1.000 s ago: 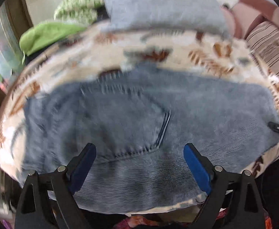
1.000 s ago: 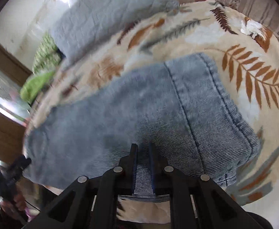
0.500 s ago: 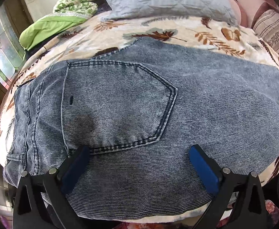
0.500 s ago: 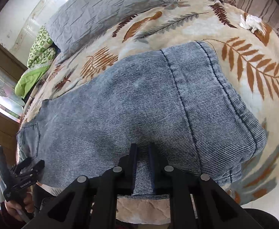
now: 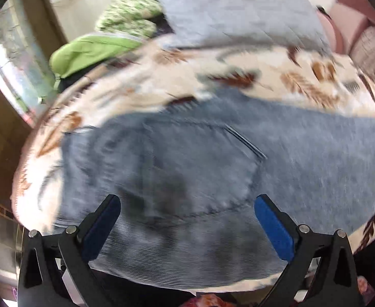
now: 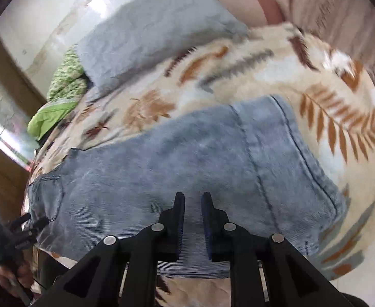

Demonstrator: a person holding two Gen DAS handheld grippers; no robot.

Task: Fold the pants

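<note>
Meanwhile, left tool (image 5: 187,220) spread wide over jeans (image 5: 213,179), right tool (image 6: 193,220) pinching their edge.

home bedroom, bed (image 6: 238,81) with leaf-print blanket, grey quilted pillow (image 6: 156,33), green bedding (image 5: 95,48) heaped beside it, window (image 5: 10,58) at left

The pants (image 6: 187,168) are faded blue denim with a fine ribbed weave. They lie on a soft, fuzzy leaf-print blanket (image 6: 264,76). The pillow (image 6: 156,30) looks like quilted grey cloth. Both grippers are matt black plastic with blue pads (image 5: 273,225) and shiny metal rivets (image 6: 230,227).
</note>
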